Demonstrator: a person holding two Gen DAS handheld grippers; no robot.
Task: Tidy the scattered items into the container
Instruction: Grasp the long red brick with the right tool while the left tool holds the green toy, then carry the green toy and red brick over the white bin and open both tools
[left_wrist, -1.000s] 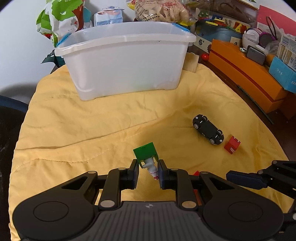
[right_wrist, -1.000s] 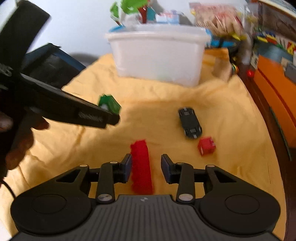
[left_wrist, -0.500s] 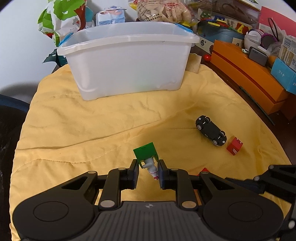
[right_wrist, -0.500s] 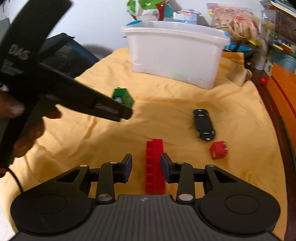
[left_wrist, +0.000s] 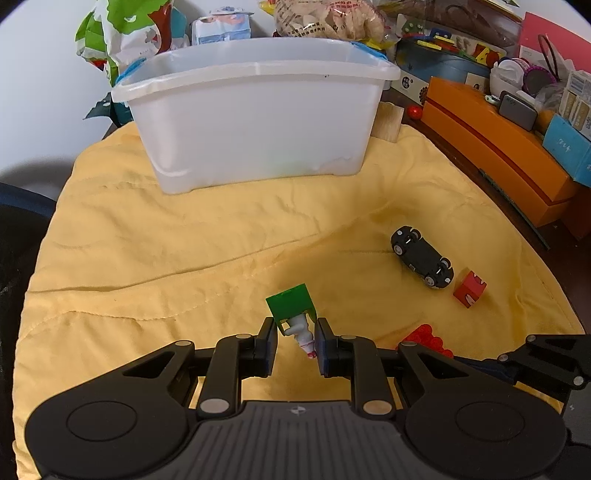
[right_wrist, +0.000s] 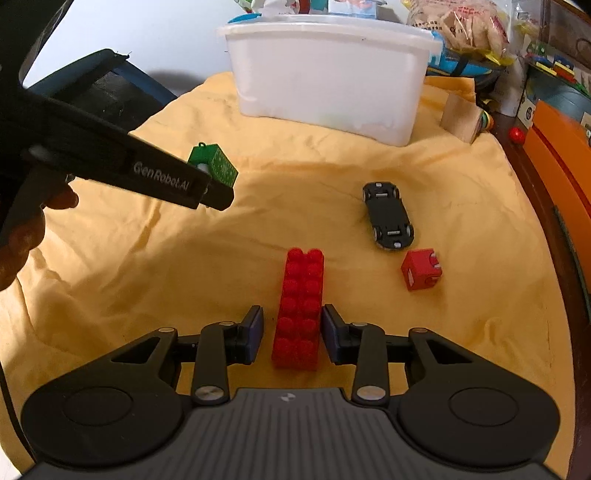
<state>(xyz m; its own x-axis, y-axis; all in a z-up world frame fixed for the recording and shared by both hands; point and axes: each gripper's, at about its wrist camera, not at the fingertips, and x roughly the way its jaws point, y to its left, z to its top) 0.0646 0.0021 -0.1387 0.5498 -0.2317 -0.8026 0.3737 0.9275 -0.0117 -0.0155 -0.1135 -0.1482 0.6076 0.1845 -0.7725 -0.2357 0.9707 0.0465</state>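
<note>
Right hand-held gripper (right_wrist: 291, 330) straddles the near end of the red brick (right_wrist: 301, 306); jaws have just been closing, not yet clamped. Brick's long axis is aligned with the fingers, toward the white bin (right_wrist: 325, 70) at the yellow cloth's (right_wrist: 147, 277) far edge. Left hand-held gripper (left_wrist: 295, 345) is clenched on the green toy (left_wrist: 293, 306).

A cloth (left_wrist: 147, 258) covered the surface, with a tub (left_wrist: 255, 110) standing at its far edge. Nearer and to the right lay an upturned toy car (right_wrist: 388, 216), a small cube (right_wrist: 421, 273) just beside it. Left of them lay a long brick (right_wrist: 301, 306). Bags (left_wrist: 325, 18) crowded behind the tub.
</note>
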